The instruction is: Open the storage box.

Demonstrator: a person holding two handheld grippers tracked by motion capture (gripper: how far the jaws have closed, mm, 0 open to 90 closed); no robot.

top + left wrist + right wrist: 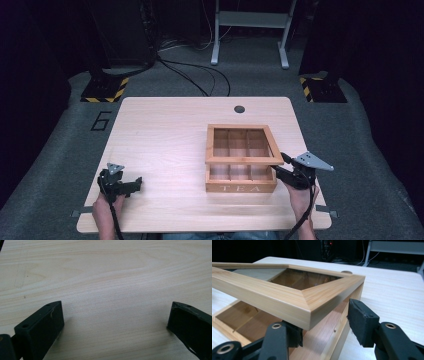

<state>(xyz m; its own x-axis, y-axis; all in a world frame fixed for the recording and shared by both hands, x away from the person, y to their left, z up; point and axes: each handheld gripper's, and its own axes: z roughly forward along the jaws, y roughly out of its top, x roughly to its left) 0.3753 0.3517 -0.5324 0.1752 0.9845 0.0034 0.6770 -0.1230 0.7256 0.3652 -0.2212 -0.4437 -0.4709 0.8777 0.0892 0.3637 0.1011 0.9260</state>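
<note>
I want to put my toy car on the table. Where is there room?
The whole left half of the table is bare, from the tea box across to the left claw. The far strip behind the box is free too. It's crowded at the box's right corner, where the right claw sits.

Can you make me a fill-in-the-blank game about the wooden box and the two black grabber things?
1. The word written on the front of the wooden box is ____.
2. The lid of the box is partly ____.
3. The right gripper has one jaw under the lid's ____.
4. The left gripper is open over the bare ____.

Missing words: TEA; open; corner; table
</note>
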